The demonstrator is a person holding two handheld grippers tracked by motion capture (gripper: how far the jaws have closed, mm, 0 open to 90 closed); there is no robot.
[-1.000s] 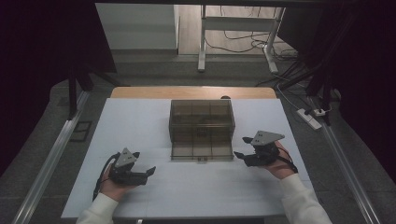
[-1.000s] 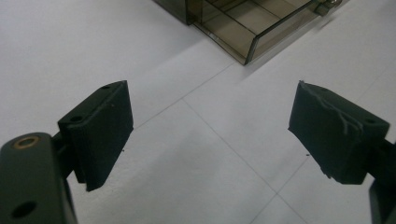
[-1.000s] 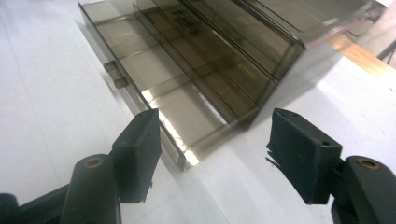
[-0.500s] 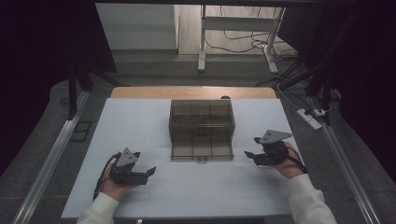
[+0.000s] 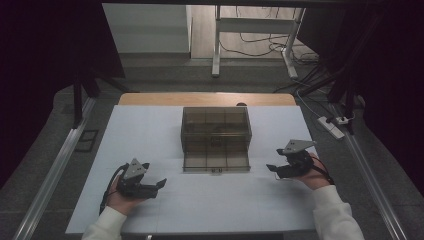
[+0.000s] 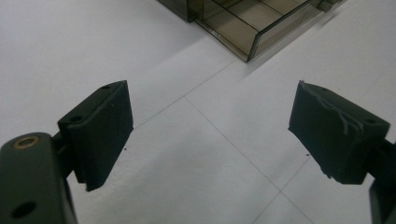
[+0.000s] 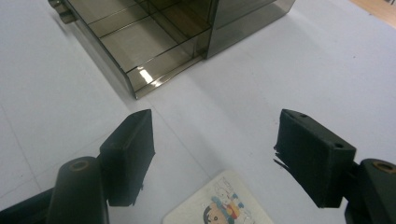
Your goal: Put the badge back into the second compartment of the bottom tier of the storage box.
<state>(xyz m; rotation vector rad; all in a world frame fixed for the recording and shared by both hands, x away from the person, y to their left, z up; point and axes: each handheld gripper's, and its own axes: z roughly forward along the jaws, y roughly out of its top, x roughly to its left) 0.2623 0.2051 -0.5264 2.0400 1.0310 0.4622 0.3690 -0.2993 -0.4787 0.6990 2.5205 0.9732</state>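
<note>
A white table (image 5: 150,140) carries a smoky translucent plastic drawer box (image 5: 216,131) at its middle, the drawer (image 5: 216,159) pulled out toward the person and looking empty. The left gripper (image 5: 159,185) rests near the front edge, spread wide with nothing between its jaws. The right gripper (image 5: 270,168), beside the drawer, has just been opening and is spread with nothing pinched; a small white card with a cartoon print (image 7: 219,201) lies flat on the table beneath it. The card appears just released, or about to be picked. Next, the right gripper likely must lower and close on the thin card's edges.
</note>
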